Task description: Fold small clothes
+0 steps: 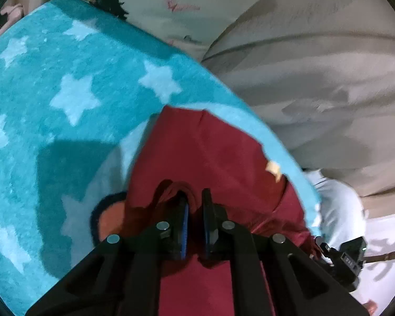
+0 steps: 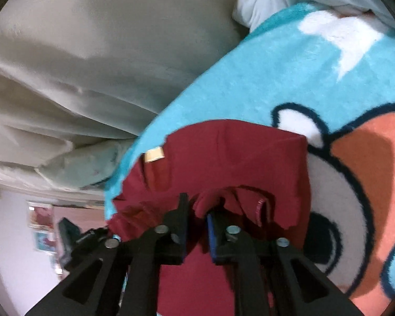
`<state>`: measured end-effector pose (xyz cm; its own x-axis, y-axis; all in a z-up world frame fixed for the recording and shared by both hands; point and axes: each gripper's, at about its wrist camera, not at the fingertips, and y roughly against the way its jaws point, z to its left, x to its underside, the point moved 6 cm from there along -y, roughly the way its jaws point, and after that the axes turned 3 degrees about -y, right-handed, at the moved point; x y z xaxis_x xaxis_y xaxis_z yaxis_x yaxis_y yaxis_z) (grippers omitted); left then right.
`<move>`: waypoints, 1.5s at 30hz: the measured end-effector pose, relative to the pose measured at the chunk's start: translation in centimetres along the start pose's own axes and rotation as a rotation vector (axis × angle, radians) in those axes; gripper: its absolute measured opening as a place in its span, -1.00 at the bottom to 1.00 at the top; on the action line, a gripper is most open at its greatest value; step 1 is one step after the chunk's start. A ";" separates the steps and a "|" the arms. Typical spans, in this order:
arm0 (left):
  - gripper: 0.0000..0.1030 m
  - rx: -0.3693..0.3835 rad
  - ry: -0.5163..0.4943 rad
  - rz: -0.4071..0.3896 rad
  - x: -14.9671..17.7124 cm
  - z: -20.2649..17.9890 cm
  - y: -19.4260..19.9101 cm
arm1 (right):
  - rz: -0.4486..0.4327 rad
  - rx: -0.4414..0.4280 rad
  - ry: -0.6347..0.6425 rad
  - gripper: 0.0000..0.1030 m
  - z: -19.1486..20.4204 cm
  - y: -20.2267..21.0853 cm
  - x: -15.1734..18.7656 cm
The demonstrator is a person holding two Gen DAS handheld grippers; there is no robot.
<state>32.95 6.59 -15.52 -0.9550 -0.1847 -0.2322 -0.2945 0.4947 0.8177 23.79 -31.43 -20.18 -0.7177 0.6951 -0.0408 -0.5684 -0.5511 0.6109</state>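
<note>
Both the left gripper (image 1: pixel 194 205) and right gripper (image 2: pixel 197 210) pinch bunched edges of the dark red cotton garment (image 1: pixel 202 152), lifting it off the turquoise star-patterned fleece blanket (image 1: pixel 65 79), probably to carry a fold over.

Turquoise plush blanket (image 1: pixel 65 84), printed with pale stars and a cartoon face. One maroon garment (image 1: pixel 205 158) lies directly on it, beige tag (image 2: pixel 153 155) showing.

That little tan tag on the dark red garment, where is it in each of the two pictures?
Left wrist view: the tan tag sits right of centre, on the red garment at its right edge.
Right wrist view: the tan tag sits left of centre, near the garment's upper left corner.
Shared landmark: the turquoise blanket under the garment.
</note>
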 end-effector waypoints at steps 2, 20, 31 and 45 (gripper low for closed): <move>-0.73 0.036 0.017 -0.011 -0.5 -0.2 0.5 | -0.025 -0.035 0.011 -0.11 0.7 0.8 -0.6; 0.00 -0.013 -0.247 -0.069 2.0 -5.8 1.8 | 0.064 0.002 0.338 0.07 8.2 -2.3 3.9; -0.10 -0.173 -0.120 -0.080 -0.6 -1.5 -1.5 | 0.032 0.129 0.280 -0.53 1.7 -4.6 0.1; 0.12 -0.382 -0.142 -0.238 8.0 3.8 9.7 | -0.066 0.209 0.318 -0.14 4.7 -0.8 0.6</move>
<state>22.38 13.10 -11.45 -0.8660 -0.1236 -0.4845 -0.4967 0.1002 0.8621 25.73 -28.41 -17.04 -0.7899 0.5301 -0.3083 -0.5467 -0.3810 0.7456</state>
